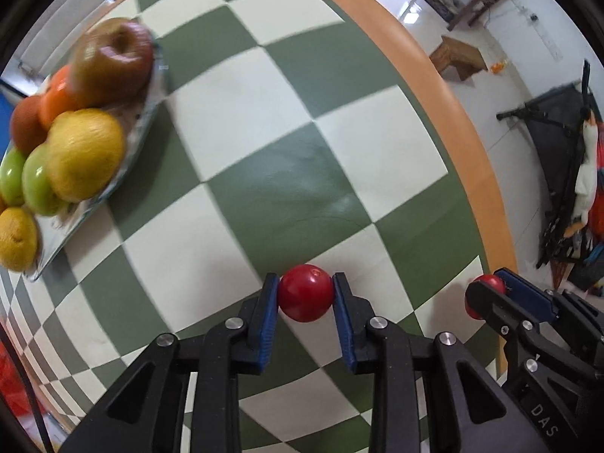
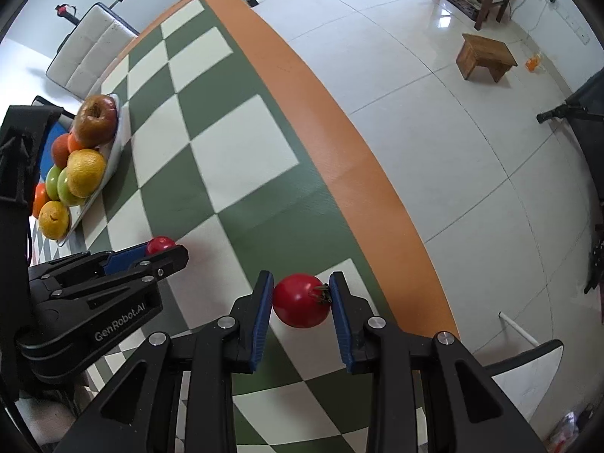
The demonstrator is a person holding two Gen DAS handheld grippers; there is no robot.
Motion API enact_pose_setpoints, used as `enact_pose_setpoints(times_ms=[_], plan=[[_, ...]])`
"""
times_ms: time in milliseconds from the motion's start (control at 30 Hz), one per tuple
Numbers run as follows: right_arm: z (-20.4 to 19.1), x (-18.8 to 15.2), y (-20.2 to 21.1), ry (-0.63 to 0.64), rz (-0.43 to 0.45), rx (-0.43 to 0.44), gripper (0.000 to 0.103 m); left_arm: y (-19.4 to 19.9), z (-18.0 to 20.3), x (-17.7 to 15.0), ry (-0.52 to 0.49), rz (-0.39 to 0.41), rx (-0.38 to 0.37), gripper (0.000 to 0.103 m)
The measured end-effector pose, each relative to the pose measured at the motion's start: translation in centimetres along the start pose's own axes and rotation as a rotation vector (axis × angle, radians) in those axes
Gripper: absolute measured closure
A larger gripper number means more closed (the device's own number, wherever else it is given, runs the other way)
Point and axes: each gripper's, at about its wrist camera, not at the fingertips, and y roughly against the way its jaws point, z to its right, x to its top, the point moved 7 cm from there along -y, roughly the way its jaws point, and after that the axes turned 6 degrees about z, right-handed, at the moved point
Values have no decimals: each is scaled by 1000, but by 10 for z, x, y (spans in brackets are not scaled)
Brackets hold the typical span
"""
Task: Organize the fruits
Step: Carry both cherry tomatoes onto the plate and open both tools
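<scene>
Left wrist view first: the left gripper (image 1: 305, 290) is clenched on a small red tomato (image 1: 305, 293), its blue pads (image 1: 268, 317) pressing both sides of the fruit. Below it lies a table (image 1: 396, 56) covered in green and cream checks with an orange border. Up at the left edge, a tray (image 1: 149, 113) holds a pile of fruit: a big red-brown apple (image 1: 113, 61) at the far end, an orange (image 1: 56, 98) next to it, a yellow citrus (image 1: 85, 153) in front, green apples (image 1: 36, 185) beside that, and another yellow fruit (image 1: 17, 238) at the near end. The pile is blurred. At the lower right, the right gripper (image 1: 487, 292) shows from the side, closed around a second red tomato (image 1: 490, 283), which is partly hidden by its black frame.

Right wrist view: the right gripper (image 2: 301, 300) grips its tomato (image 2: 300, 300) between the blue pads (image 2: 262, 313), the dried stem against the right-hand pad. This tomato is over the checked table (image 2: 302, 87), near the orange border. To the left, the left gripper (image 2: 166, 251) appears side-on, holding its tomato (image 2: 160, 243), only the top of which shows. Farther left and well apart from both tomatoes sits the tray (image 2: 122, 128) with the apple (image 2: 96, 119), the yellow citrus (image 2: 86, 171) and the rest. Beyond the table is a tiled floor with a wooden stool (image 2: 485, 56).
</scene>
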Motion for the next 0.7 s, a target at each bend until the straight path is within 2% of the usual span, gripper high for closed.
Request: enact_pose_setpoints(times_ms=[133, 200, 333, 467, 533, 600, 700], plan=[[-20, 10, 9, 25, 13, 38, 70, 28, -45, -3, 99, 50, -16, 78], [-36, 15, 12, 39, 19, 76, 70, 43, -77, -9, 188, 72, -35, 78], [-90, 26, 10, 67, 1, 208, 70, 69, -149, -22, 411, 102, -80, 78], [-157, 37, -8, 54, -60, 381, 70, 78, -213, -29, 671, 113, -178, 77], [-189, 43, -19, 55, -86, 440, 70, 73, -232, -30, 777, 103, -238, 77], [-217, 50, -31, 55, -108, 483, 70, 68, -247, -30, 881, 89, -317, 77], [-245, 58, -45, 57, -130, 508, 70, 58, -259, -25, 978, 73, -385, 77]])
